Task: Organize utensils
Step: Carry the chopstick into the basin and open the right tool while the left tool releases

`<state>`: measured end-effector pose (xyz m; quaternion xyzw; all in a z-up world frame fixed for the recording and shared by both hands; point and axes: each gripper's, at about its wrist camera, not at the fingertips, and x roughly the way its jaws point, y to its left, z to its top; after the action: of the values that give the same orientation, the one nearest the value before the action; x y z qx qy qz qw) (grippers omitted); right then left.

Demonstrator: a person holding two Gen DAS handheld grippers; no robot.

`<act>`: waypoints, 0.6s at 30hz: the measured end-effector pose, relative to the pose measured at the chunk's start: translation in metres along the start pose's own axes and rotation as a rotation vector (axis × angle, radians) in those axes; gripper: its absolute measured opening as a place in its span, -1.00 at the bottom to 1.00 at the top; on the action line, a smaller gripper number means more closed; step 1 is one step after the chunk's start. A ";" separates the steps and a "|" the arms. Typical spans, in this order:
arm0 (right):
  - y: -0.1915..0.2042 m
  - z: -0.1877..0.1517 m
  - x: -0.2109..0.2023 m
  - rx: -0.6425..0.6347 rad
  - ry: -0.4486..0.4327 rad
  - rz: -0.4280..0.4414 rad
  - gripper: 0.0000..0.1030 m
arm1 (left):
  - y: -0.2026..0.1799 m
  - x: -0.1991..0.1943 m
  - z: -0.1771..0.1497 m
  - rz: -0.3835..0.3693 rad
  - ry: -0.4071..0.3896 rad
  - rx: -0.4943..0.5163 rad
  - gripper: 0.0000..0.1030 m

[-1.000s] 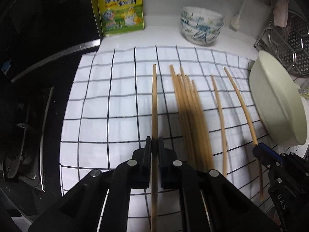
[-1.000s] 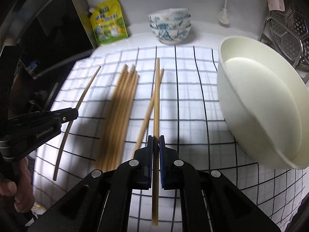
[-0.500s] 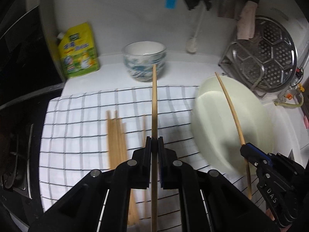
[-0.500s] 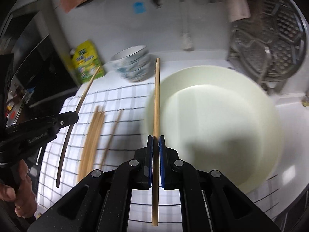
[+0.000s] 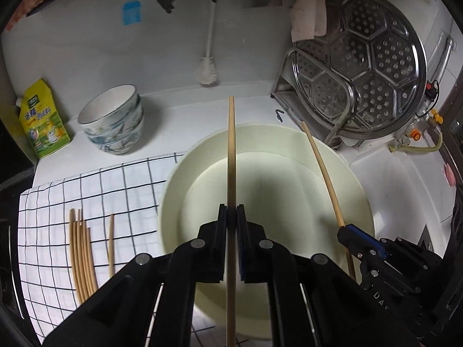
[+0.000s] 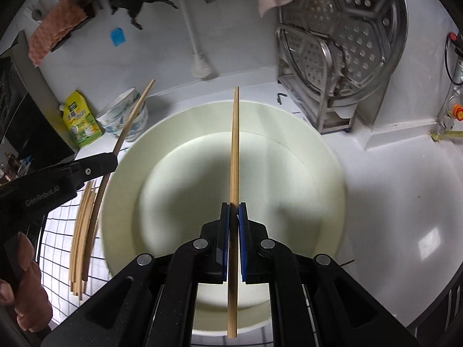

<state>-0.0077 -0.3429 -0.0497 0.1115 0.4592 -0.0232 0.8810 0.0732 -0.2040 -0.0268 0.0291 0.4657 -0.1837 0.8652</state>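
Observation:
My left gripper (image 5: 231,211) is shut on a bamboo chopstick (image 5: 231,150) that points forward over the big cream basin (image 5: 358,190). My right gripper (image 6: 233,206) is shut on a second chopstick (image 6: 235,144), also held above the basin (image 6: 327,167). Each gripper shows in the other's view: the right one (image 5: 343,230) at lower right with its chopstick (image 5: 321,170), the left one (image 6: 114,159) at left with its chopstick (image 6: 130,121). Several more chopsticks (image 5: 81,257) lie on the checked cloth (image 5: 115,185), also seen as a bundle (image 6: 82,231) left of the basin.
Stacked patterned bowls (image 5: 113,121) and a yellow pouch (image 5: 42,118) stand at the back left. A perforated steel steamer tray (image 5: 364,55) leans in a rack at the back right. A white brush (image 5: 207,72) hangs on the wall. A hand (image 6: 17,283) grips the left tool.
Both grippers have lifted their chopsticks off the checked cloth and carried them rightward over the cream basin. The chopsticks left on the cloth now lie at the far left.

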 end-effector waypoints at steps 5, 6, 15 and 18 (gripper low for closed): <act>-0.016 0.001 0.016 0.016 0.029 0.007 -0.88 | -0.014 0.019 0.005 0.003 0.018 0.012 -0.86; -0.019 0.001 0.019 0.018 0.032 0.008 -0.88 | -0.015 0.023 0.006 0.004 0.023 0.014 -0.86; -0.027 0.002 0.040 0.028 0.071 0.027 -0.88 | -0.029 0.053 0.003 0.009 0.088 0.043 -0.86; -0.027 0.002 0.046 0.033 0.084 0.034 -0.88 | -0.028 0.062 0.000 0.022 0.111 0.049 -0.86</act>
<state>0.0163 -0.3671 -0.0913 0.1348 0.4934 -0.0109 0.8592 0.0945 -0.2484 -0.0736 0.0653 0.5079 -0.1837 0.8390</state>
